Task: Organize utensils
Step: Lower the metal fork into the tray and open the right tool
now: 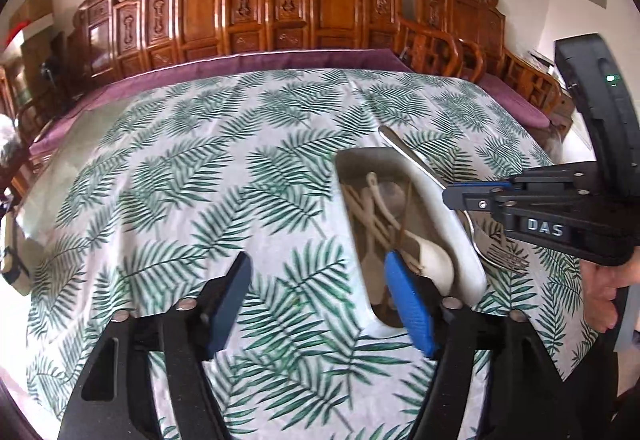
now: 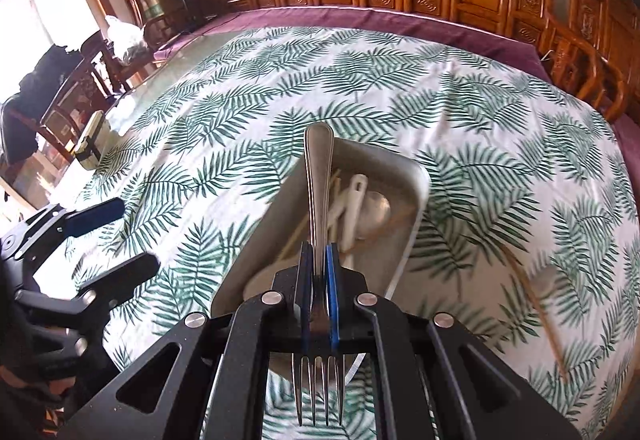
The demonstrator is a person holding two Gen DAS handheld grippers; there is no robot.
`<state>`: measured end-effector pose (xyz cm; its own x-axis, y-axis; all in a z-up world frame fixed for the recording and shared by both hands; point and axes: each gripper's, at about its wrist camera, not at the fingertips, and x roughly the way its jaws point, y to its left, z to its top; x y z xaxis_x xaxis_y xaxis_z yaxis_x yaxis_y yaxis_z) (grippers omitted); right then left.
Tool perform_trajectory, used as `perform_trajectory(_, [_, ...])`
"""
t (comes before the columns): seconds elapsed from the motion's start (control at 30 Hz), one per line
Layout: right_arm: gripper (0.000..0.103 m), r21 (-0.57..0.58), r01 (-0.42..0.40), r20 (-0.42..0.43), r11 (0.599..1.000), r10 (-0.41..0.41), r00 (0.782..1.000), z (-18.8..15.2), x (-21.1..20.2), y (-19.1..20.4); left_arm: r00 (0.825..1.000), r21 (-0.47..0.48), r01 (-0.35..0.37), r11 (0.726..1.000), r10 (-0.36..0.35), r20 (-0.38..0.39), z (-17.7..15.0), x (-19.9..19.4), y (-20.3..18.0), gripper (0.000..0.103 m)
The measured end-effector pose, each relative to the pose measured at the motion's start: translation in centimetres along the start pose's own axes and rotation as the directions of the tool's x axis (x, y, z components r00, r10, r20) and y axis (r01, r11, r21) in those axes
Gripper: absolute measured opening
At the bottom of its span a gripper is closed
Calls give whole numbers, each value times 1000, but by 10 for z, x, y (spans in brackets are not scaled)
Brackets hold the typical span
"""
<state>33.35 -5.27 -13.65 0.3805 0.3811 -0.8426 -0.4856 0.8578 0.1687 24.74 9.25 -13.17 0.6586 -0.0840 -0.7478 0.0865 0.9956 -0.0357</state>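
Fork (image 2: 319, 200), of metal, was pinched at mid-length between the blue pads of the right gripper (image 2: 318, 268), handle pointing forward above the white tray (image 2: 416, 196), tines toward the camera. The tray lay on the leaf-print tablecloth (image 2: 280, 80) and held pale spoons and chopsticks (image 1: 378, 216). Left gripper (image 1: 320, 300) hovered beside the tray's near end, fingers spread wide and holding nothing. One loose chopstick (image 2: 536, 304) lay on the cloth right of the tray.

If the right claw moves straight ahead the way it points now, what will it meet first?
Probably the white tray. The right claw, shut on the fork, points over it, and the fork handle leads. Height above the utensils inside is unclear.
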Motion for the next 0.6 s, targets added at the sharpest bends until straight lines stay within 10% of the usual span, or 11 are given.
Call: perform_trajectory(0.6, [9, 28, -26, 23, 999, 26, 999, -3, 0, -17, 1000, -1, 3, 1000, -3, -1, -6, -7, 3, 89])
